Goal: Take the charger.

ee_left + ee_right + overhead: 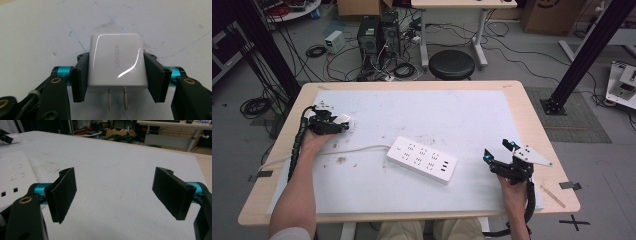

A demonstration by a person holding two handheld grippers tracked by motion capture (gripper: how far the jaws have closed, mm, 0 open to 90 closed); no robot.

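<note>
left gripper (116, 76) at the far left of the surface (472, 107), jaws clamped on both sides of a white charger (116, 63), its two prongs pointing back toward the camera. right gripper (113, 192) near the right edge, jaws wide apart, nothing between them. white power strip (422, 159) lies between the two grippers

The power strip (12, 180) runs off the left edge in the right gripper view; the charger (343, 120) looks tiny from above, half-covered by the left gripper (337, 123)
</note>
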